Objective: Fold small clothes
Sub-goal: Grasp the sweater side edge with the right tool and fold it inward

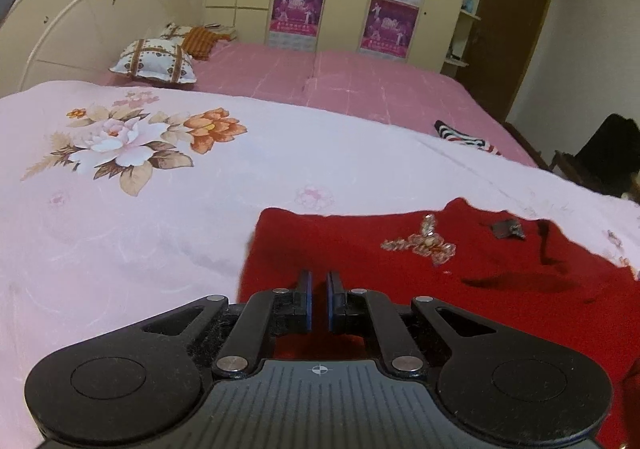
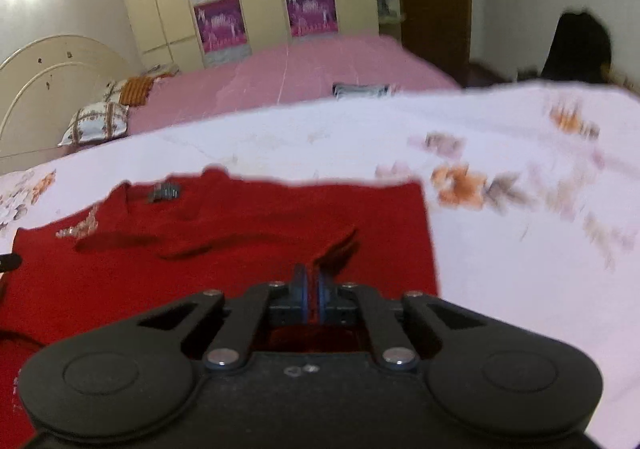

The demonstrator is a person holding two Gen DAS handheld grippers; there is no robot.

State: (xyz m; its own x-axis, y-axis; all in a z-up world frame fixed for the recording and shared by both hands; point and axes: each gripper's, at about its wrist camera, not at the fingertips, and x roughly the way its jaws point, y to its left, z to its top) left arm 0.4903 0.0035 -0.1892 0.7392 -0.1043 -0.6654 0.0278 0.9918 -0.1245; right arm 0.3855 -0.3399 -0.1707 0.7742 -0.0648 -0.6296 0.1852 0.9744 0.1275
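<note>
While the red garment (image 1: pixel 420 281) lies flat on the flowered bedcover (image 1: pixel 160 209) near its front edge, the left gripper (image 1: pixel 319 285) has its jaws together over the cloth's left part. The right gripper (image 2: pixel 311 281) is closed too, pinching a raised red fold near the right edge.

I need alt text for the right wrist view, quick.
The right gripper, shut, pinches the near edge of a red garment spread on a white floral bedsheet. Behind are a pink mattress, pillows and a cream wardrobe with purple posters; the picture is blurred.
</note>
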